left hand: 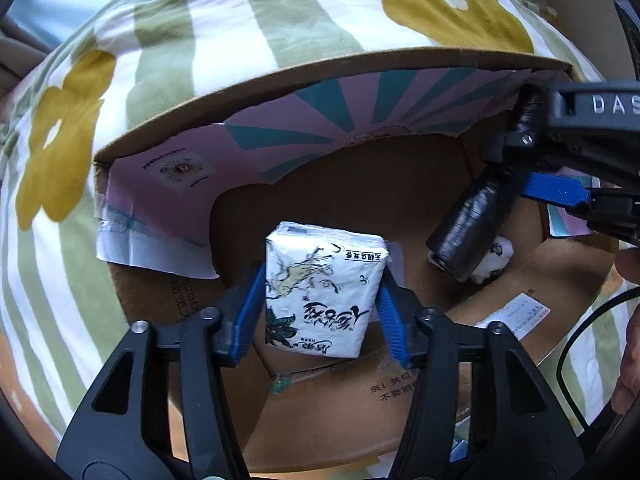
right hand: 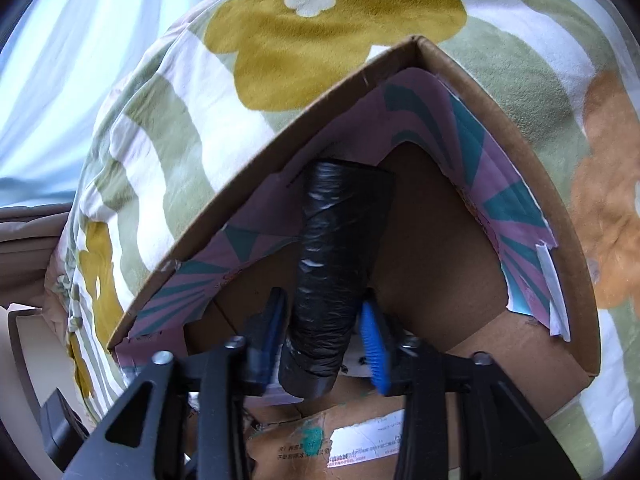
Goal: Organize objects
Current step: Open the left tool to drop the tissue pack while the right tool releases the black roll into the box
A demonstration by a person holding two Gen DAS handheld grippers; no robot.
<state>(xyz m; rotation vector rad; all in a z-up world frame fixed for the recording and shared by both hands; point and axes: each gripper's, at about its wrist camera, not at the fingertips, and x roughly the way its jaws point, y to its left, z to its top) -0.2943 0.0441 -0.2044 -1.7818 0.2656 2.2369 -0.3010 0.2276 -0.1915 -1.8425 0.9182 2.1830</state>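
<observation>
Tissue pack (left hand: 325, 294), white with black script and a plant drawing, sits at frame centre of the left wrist view, pinched between the blue pads (left hand: 249, 312) of the left gripper (left hand: 320, 312); both pads press its sides, jaws closed to the pack's width. It hangs over the open cardboard box (left hand: 304, 76), above the brown floor.

Black bag roll (right hand: 334, 272) runs up the middle of the right wrist view, gripped near its lower end by the right gripper (right hand: 324, 344), blue pads (right hand: 374, 354) tight against its sides, jaws narrowed to the roll. In the left view the same roll (left hand: 466, 228) lies tilted at right of frame inside the box, right gripper (left hand: 568, 152) coming in from the right edge. A small white item (left hand: 494, 258) sits just beside the roll's lower end; can't tell what it is.

Box inner walls carry a torn pink and teal liner (left hand: 320, 120). Near flap shows a white label (left hand: 516, 314) and printed characters. Box rests on a green-striped quilt (left hand: 224, 28) with mustard flowers. Part of a hand (left hand: 630, 344) shows at far right edge.
</observation>
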